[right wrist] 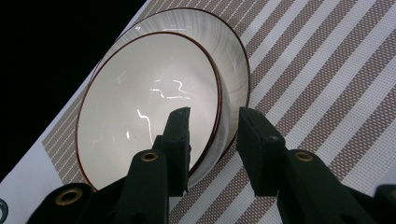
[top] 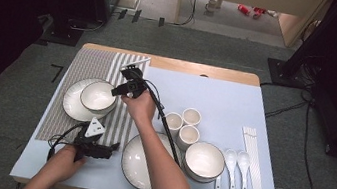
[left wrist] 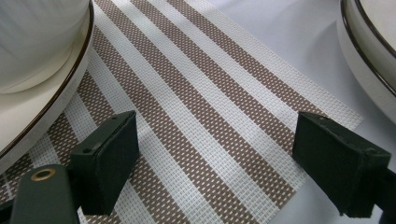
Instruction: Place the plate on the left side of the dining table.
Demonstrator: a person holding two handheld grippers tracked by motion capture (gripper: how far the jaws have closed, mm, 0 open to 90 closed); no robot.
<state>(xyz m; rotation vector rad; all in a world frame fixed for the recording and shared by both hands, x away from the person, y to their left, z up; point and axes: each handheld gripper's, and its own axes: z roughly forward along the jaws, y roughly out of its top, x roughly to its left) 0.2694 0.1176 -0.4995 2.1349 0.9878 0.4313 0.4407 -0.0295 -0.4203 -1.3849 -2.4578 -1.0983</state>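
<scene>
The bowl [top: 98, 96] sits inside a plate [top: 72, 102] on the striped mat [top: 90, 66], at the left of the surface [top: 226, 98]. The right tool [right wrist: 212, 125] is over the bowl's rim [right wrist: 218, 112], one jaw inside and one outside. The jaws are a little apart and do not seem to press on the rim. It looks like a letting-go step, so lift straight up and do not bump the rim. The left tool [left wrist: 215, 154] rests low over the mat's corner, jaws wide apart, holding nothing.
</scene>
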